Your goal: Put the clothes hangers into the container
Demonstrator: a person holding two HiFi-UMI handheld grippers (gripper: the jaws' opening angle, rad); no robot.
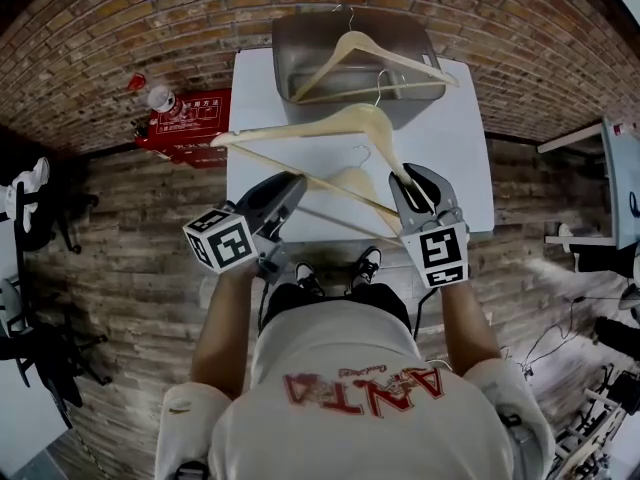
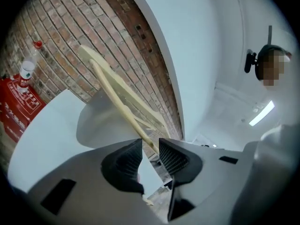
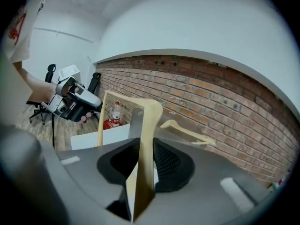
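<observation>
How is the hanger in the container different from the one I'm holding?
The hanger in the container lies untouched, one arm poking over the gray container rim; the held hanger, above the white table, is clamped by the left gripper on its bar and the right gripper on its arm. Both are pale wood with metal hooks.

Brick wall [image 1: 90, 38] behind white table [image 1: 455, 158], plank floor [image 1: 140, 268], strip light [image 2: 261, 114] overhead

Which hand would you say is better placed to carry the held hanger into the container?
Right, probably: the right hand-held gripper clamps the wooden hanger's broad shoulder, while the left hand-held gripper holds only its thin bar.
</observation>
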